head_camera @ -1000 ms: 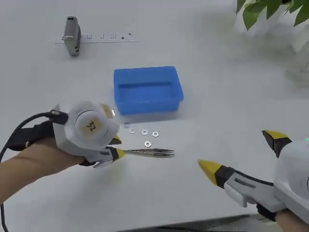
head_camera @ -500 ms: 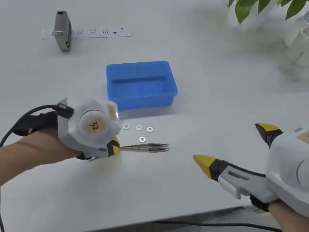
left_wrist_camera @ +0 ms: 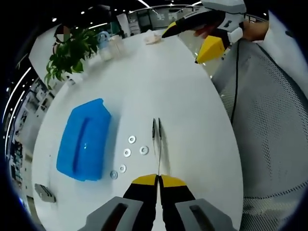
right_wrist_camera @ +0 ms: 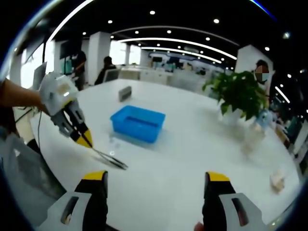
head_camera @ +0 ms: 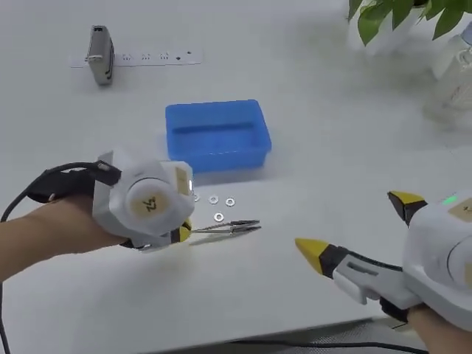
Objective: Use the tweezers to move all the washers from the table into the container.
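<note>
Your right gripper (head_camera: 354, 221) was closest to you, on the near side of the blue container (head_camera: 221, 158) and off to its right. Its jaws were wide apart and held nothing.

Your left gripper (head_camera: 181, 232) was a bit farther out, on the near side of the container and toward its left. Its jaws were squeezed together on the back end of the tweezers (head_camera: 225, 227). The tweezers pointed to the right, low over the white counter (head_camera: 332, 147). I could not tell if they touched it. Their two thin tips were a little apart.

Five small washers (head_camera: 219, 217) lay flat on the counter, between the tweezers and the container's front wall.

Past the container, to its far left, a white power strip (head_camera: 147, 57) lay with a grey block (head_camera: 99, 53) on it. A green plant (head_camera: 398, 18) stood to the container's far right.
</note>
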A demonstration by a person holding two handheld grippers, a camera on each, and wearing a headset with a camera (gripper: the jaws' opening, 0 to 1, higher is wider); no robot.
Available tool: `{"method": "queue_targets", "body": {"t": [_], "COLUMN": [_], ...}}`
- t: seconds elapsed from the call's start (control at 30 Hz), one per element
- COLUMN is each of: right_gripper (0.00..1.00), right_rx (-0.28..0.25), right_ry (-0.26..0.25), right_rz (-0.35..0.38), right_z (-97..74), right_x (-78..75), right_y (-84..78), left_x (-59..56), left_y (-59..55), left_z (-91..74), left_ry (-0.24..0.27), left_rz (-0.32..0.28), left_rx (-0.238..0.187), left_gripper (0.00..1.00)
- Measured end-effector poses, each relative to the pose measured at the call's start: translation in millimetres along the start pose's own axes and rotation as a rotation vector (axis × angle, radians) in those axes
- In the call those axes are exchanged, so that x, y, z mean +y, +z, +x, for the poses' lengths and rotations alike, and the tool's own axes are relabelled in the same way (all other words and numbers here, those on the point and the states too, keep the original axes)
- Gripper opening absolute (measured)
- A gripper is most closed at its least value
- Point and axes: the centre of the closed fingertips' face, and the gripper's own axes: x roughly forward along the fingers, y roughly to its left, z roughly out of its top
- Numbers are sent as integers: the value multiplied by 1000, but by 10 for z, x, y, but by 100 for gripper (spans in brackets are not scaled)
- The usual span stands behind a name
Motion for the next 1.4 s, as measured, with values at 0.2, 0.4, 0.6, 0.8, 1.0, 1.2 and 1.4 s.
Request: {"method": "queue_targets", "body": {"t": [0.2, 0.4, 0.6, 0.8, 1.0, 1.2, 1.4], "right_gripper": [80, 80, 80, 80, 80, 80, 80], "right_rx": [0, 5, 11, 15, 19, 26, 26], "right_ry": [0, -3, -6, -6, -4, -2, 1], "right_rz": [-11, -17, -20, -29, -33, -36, -40], "right_z": [-1, 2, 7, 12, 16, 19, 19], "right_x": [10, 8, 9, 16, 19, 26, 32], "right_y": [4, -3, -11, -16, -22, -32, -33], "left_x": [41, 46, 43, 55, 10, 16, -4], "left_y": [-30, -165, -237, -221, -255, -269, -278], "left_z": [-20, 119, 189, 199, 242, 248, 225], "left_ry": [31, 23, 11, -5, -30, -34, -32], "left_rz": [5, -24, -20, -40, -39, -23, -19], "left_rx": [-2, 12, 28, 11, 31, 39, 36], "left_gripper": [0, 0, 0, 0, 2, 0, 0]}}
